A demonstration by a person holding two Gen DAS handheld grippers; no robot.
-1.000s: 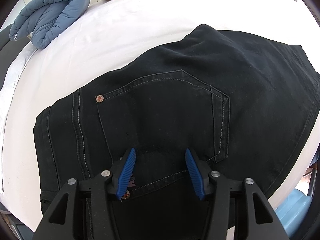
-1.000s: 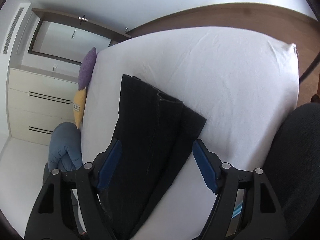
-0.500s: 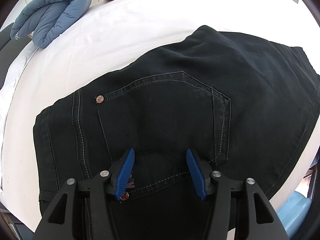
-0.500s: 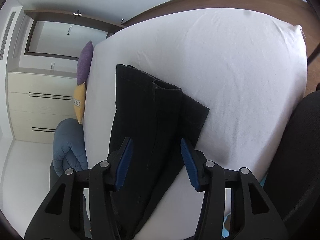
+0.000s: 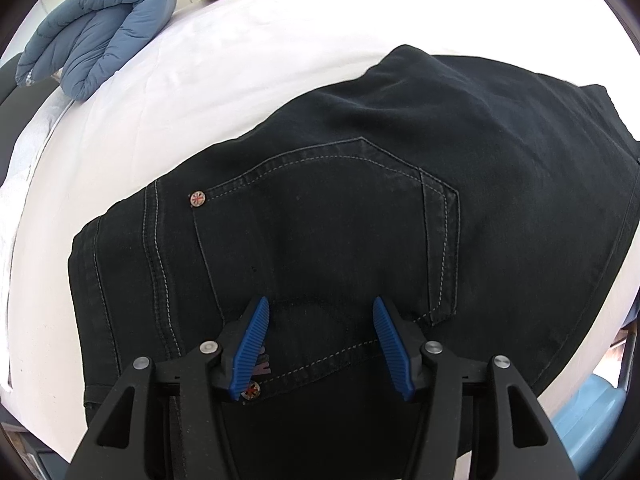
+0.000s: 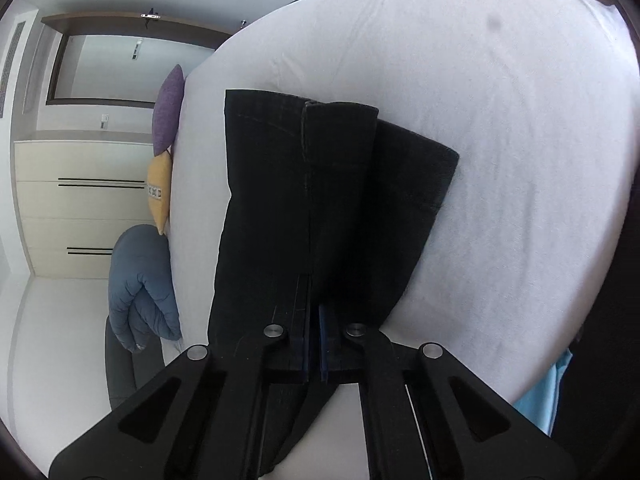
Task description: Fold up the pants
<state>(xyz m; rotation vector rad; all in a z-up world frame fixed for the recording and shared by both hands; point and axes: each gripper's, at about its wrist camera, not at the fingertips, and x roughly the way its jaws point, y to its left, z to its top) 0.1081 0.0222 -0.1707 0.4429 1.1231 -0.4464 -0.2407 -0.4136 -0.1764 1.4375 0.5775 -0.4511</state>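
Right claw pinches the leg end, left waits over the seat, pants flat on the bed.

Black pants (image 5: 360, 220) lie lengthwise on the white bed (image 6: 500, 120), legs stacked. Right gripper (image 6: 314, 312) has just been closing; its jaws now meet on the leg fabric, likely to lift it over. Left gripper (image 5: 318, 344) hovers with jaws apart above the back pocket (image 5: 328, 216), gripping nothing, likely ready to pin the waist end.

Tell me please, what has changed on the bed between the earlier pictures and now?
The right gripper came lower over the pant legs, and its fingers have just been closing: wide apart before, now together. Whether they pinch cloth is unclear. The left gripper stayed over the back pocket, fingers apart as before. The pants did not move.
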